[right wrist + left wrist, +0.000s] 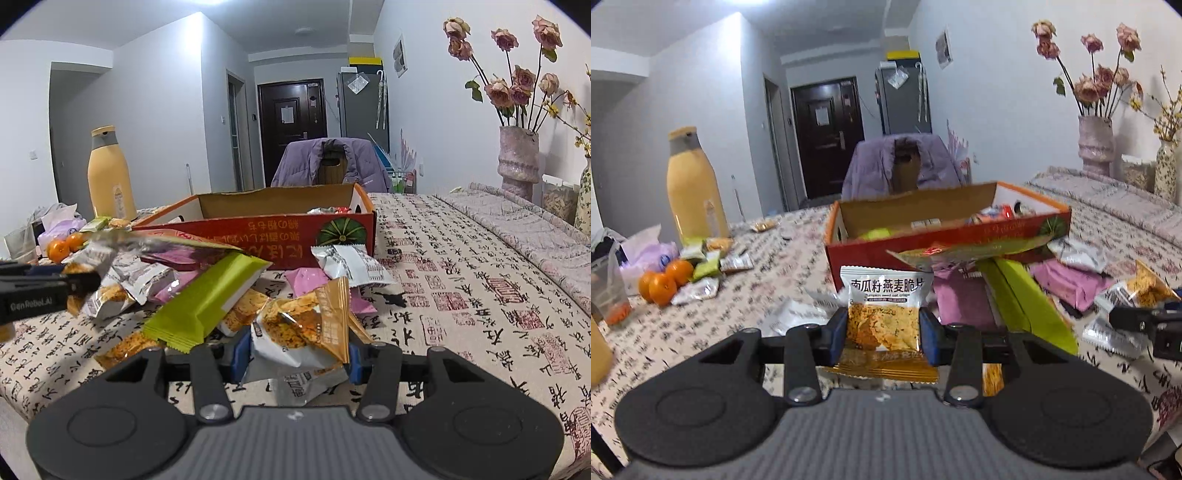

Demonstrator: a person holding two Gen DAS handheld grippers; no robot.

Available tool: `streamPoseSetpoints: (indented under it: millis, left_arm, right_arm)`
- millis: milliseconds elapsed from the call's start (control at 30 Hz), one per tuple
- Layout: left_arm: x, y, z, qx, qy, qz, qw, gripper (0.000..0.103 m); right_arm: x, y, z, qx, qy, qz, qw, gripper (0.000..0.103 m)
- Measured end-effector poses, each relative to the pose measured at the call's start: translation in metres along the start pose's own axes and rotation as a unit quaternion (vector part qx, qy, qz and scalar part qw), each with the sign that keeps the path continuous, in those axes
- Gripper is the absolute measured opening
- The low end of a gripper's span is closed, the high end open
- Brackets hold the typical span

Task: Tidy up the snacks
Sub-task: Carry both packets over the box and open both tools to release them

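We grip an oat crisp packet (882, 314) in our left tool (883, 334), its blue pads clamped on both sides of the wrapper, which stands upright and clear of the surface (746, 306), in front of the red cardboard box (945, 236). Our right tool (298, 360) is likewise closed on a second crisp packet (306, 332), crumpled and tilted between its blue pads, just above the patterned cloth. The open box sits further back on the surface, already holding several small wrapped snacks at its right end. Between us and the box lies a loose heap: a long green bar wrapper (210, 299), pink sachets (306, 278) and a silver packet (351, 264), some overlapping one another. To the far left, oranges (663, 282) rest beside more small packets and a tall yellow bottle (692, 188). A vase of dried roses (517, 162) stands at right, a purple jacket draped over a chair (332, 162) beyond the box.
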State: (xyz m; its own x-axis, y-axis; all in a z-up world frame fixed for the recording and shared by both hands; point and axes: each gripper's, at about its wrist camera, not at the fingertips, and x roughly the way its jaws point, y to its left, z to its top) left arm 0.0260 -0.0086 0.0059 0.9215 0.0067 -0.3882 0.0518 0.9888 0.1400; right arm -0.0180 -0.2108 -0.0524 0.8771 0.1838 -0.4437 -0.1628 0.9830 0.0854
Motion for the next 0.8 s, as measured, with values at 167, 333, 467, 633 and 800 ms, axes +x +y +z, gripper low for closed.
streamPoseSetpoints:
  millis: [167,333,467,633,800]
  left_arm:
    - [-0.008,0.006,0.006,-0.005,-0.017,0.012,0.9998,0.041]
    - [-0.016,0.011,0.011,-0.011,-0.030,0.013,0.9994,0.041]
    - [-0.022,0.014,0.016,-0.017,-0.043,0.010,0.9989,0.041]
    - [-0.031,0.020,0.020,-0.025,-0.057,0.009,0.9980,0.041]
    - [-0.029,0.025,0.019,-0.032,-0.052,0.010,0.9981,0.041]
  right_arm:
    - [-0.002,0.003,0.004,-0.003,-0.006,0.001,1.000,0.049]
    - [-0.002,0.004,0.008,-0.003,-0.011,0.003,1.000,0.049]
    - [-0.004,0.007,0.012,-0.004,-0.018,0.003,1.000,0.049]
    - [-0.006,0.011,0.019,-0.007,-0.026,0.004,1.000,0.049]
    - [-0.006,0.014,0.023,-0.010,-0.029,0.005,1.000,0.049]
